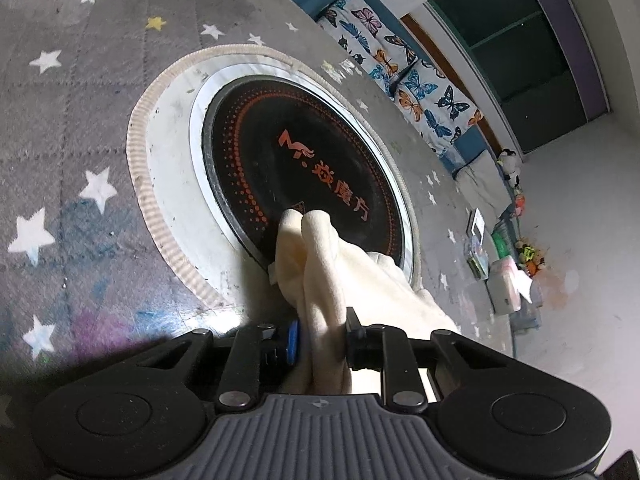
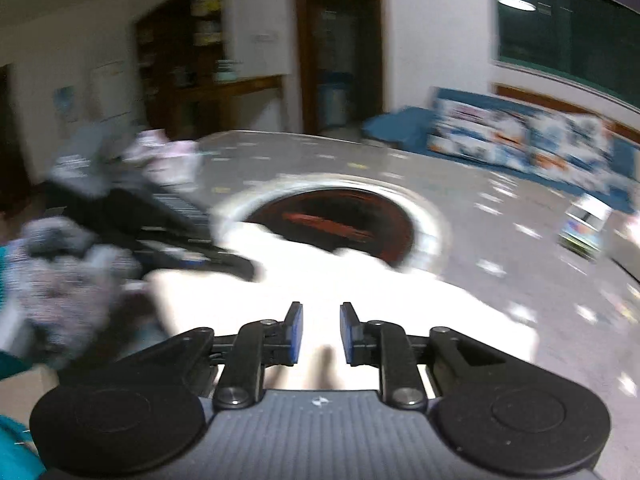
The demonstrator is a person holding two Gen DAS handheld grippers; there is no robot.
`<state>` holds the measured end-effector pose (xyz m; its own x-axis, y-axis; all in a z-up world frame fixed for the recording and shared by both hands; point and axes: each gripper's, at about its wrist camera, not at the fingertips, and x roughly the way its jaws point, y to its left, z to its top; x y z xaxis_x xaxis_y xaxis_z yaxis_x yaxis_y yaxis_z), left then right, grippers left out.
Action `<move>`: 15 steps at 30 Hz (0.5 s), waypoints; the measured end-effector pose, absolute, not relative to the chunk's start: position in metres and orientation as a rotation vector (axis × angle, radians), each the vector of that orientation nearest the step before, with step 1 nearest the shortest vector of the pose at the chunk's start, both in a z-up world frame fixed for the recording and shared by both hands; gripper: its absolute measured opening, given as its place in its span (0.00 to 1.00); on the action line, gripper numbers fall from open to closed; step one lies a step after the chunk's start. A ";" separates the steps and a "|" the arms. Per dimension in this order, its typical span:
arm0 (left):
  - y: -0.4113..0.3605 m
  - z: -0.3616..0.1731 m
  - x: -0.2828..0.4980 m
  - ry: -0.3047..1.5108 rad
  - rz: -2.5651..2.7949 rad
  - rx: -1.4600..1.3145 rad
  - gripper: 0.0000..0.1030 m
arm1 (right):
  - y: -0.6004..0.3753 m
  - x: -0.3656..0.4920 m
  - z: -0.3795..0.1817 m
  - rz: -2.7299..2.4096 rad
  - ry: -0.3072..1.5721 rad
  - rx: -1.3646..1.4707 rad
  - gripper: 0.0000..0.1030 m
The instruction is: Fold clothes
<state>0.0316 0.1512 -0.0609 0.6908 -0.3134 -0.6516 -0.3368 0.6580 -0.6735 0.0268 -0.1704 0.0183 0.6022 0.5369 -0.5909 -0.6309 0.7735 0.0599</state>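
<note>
- Left wrist view, bottom centre: the left gripper [image 1: 320, 338] is clenched on a bunched fold of the cream garment [image 1: 320, 264], which stands between the blue pad and the black finger.
- The garment runs up from the jaws and to the lower right, its tip lying over the lower rim of the round black cooktop [image 1: 296, 148].
- That cooktop, printed with orange dots and lettering, sits in a pale ring set into the grey star-patterned counter [image 1: 72, 128].
- Far upper right: a blue sofa with butterfly-print cushions [image 1: 404, 68] and a dark window.
- Right wrist view, blurred, bottom centre: the right gripper [image 2: 321, 332] is released, with a clear gap between its blue pads and nothing in it.
- Just beyond it the garment [image 2: 360, 280] lies spread bright on the counter, reaching the near edge of the cooktop.
- At middle left the other gripper reaches onto the cloth, held by a patterned sleeve [image 2: 52, 272].
</note>
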 end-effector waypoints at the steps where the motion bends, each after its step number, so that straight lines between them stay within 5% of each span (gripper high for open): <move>1: 0.151 -0.061 0.032 0.836 0.017 -0.874 0.22 | -0.181 0.034 0.015 0.635 0.641 -0.145 0.26; 15: 0.142 -0.056 0.037 0.834 0.037 -0.775 0.23 | -0.245 0.085 -0.025 0.409 0.742 0.069 0.33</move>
<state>0.0372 0.1416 -0.0558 0.6876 -0.2606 -0.6777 -0.3188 0.7302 -0.6043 0.0854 -0.2447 -0.0246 0.6625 0.3852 -0.6424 -0.3370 0.9192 0.2037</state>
